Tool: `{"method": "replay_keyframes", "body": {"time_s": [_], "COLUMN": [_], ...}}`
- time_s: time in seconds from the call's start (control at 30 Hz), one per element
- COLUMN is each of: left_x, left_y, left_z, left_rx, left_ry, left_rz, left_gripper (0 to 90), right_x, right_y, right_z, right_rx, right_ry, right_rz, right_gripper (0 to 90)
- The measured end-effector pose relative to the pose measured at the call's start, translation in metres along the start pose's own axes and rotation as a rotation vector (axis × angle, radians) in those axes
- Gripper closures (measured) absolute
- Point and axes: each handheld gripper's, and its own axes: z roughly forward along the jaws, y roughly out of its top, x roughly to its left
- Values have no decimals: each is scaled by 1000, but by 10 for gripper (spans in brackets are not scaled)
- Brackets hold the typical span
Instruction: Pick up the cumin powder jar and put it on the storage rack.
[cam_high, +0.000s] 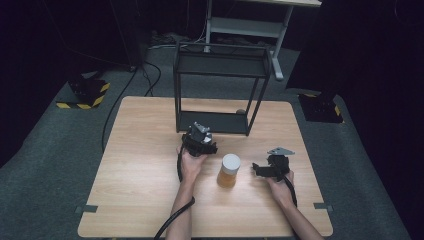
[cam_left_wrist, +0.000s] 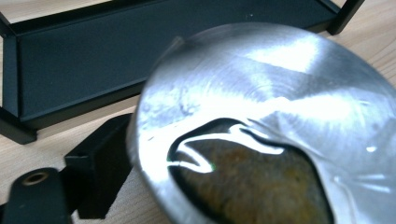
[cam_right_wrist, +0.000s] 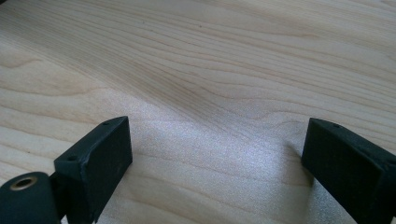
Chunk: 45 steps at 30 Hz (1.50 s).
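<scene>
The step in hand looked like a grasp by the left gripper (cam_high: 200, 138). In its own view a shiny silver disc (cam_left_wrist: 280, 93), with something dark and brownish at its middle, sat close up between the fingers (cam_left_wrist: 95, 172). It was just above the desk (cam_right_wrist: 210, 56) and right in front of the bottom shelf of the black rack (cam_left_wrist: 84, 60). One finger lay against the disc's rim; the other was hidden behind it, so I could not tell whether the fingers already pinched it or only bracketed it.

The right gripper (cam_right_wrist: 215, 140) hung over bare desk with its fingers spread wide and nothing between them. In the high view it sat to the right of a white-lidded jar (cam_high: 229, 170), which stood on the desk between the two hands.

The next move probably called for a firm, centred hold on the disc before any lift. The glossy surface looked slippery, and the rack's frame stood near enough to catch an edge.
</scene>
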Motion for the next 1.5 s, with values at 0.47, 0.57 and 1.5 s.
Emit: {"method": "replay_keyframes", "body": {"time_s": [0.47, 0.57, 1.5], "left_x": [-6, -5, -4], "left_y": [4, 4, 45], "left_z": [1, 1, -41], "left_rx": [-7, -6, -1], "left_ry": [8, 4, -31], "left_rz": [30, 26, 103], "left_gripper": [313, 316, 321], "right_x": [0, 0, 0], "right_y": [0, 0, 0], "right_z": [0, 0, 0], "right_rx": [0, 0, 0], "right_ry": [1, 1, -1], "right_rz": [-1, -1, -2], "right_gripper": [76, 76, 79]}}
